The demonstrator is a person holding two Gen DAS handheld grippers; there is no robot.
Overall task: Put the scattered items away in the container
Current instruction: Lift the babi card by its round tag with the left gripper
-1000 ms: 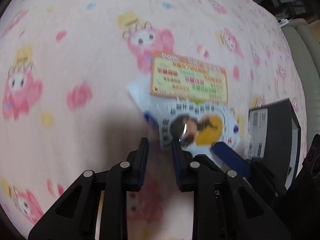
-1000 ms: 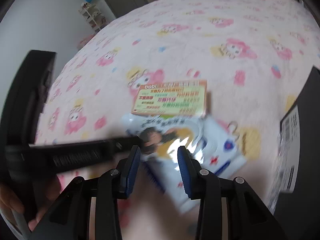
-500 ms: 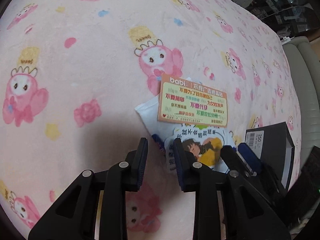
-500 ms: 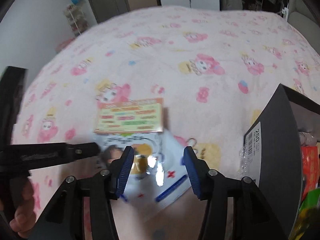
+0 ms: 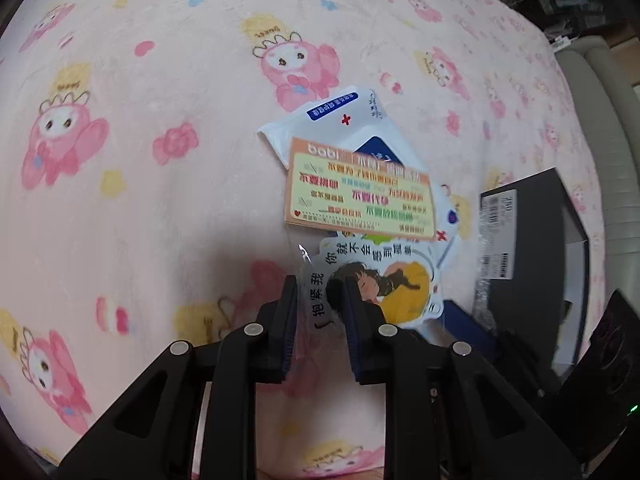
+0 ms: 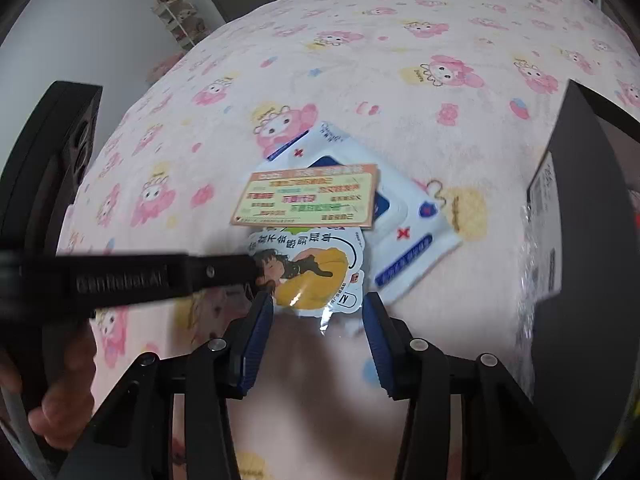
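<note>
A: What sits in the middle of the left wrist frame?

B: A small pile on the pink cartoon-print blanket; lowest is a white wet-wipe pack with blue labels and red crosses; an orange-bordered card of coloured Chinese text lies over it; nearest the camera is a sticker sheet in a clear sleeve, showing a dark-haired girl in yellow.

A: And the left gripper?

B: At lower centre; its jaws stand a little apart with the near left edge of the sticker sheet between them; whether the pads actually press the sleeve I cannot tell.

A: The right gripper?

B: Released; in the right wrist frame its blue-padded jaws are spread wide at lower centre, with the sleeve's shiny near edge lying between the tips, untouched as far as I can see; the left gripper reaches in from the left edge of that frame to the girl's head on the sheet.

A: Where is the container?

B: A black box with a white barcode label stands at the right edge of both frames, just right of the pile; the pile lies outside it on the blanket.
</note>
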